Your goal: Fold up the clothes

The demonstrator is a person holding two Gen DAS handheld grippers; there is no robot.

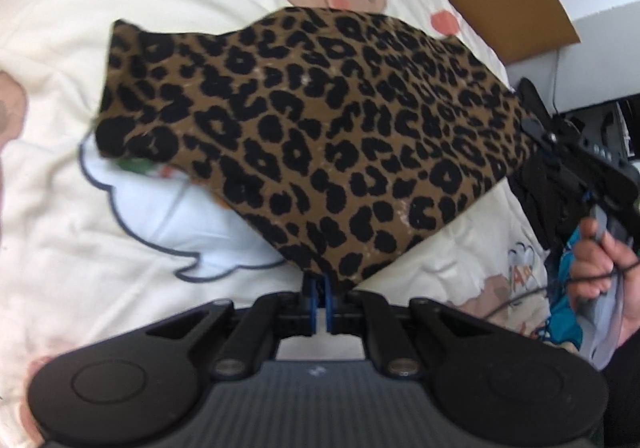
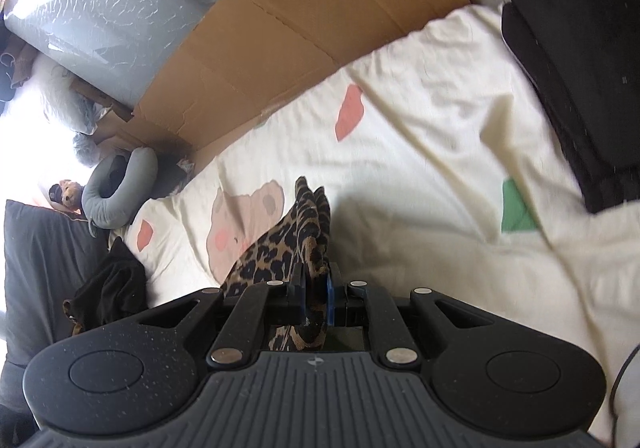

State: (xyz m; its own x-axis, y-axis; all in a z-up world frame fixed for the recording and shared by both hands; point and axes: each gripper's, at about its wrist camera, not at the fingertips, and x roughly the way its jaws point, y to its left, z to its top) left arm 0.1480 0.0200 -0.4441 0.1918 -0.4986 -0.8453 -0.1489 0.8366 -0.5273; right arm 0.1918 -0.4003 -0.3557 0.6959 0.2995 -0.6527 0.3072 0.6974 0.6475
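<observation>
A brown-and-black leopard-print knit garment (image 1: 312, 135) hangs stretched in the air above the bed, held at two points. The left claw (image 1: 319, 290) is pinched shut on one corner of it, its blue pads pressed close with only a little cloth between them. The right claw (image 2: 316, 288) is closed on another edge, with a bunched wad of the print caught between its blue pads and spilling back towards the camera. In the left wrist view the right claw also shows at the garment's far side, with the person's hand (image 1: 600, 268) on its handle.

Below lies the cream cotton duvet with cartoon bears and coloured patches (image 1: 120, 228), rumpled rather than flat. A brown cardboard sheet (image 2: 304, 19) runs along the bed's far edge, and a black cushion (image 2: 580, 59) sits near one corner of the bed.

The main risk, as I judge it, is at the left claw: its hold is on a thin corner, so a sharp pull apart could slip it free. The loose flap hanging at the far left could tuck under as the garment comes down, spoiling the fold. The duvet's wrinkles could also set creases into it.
</observation>
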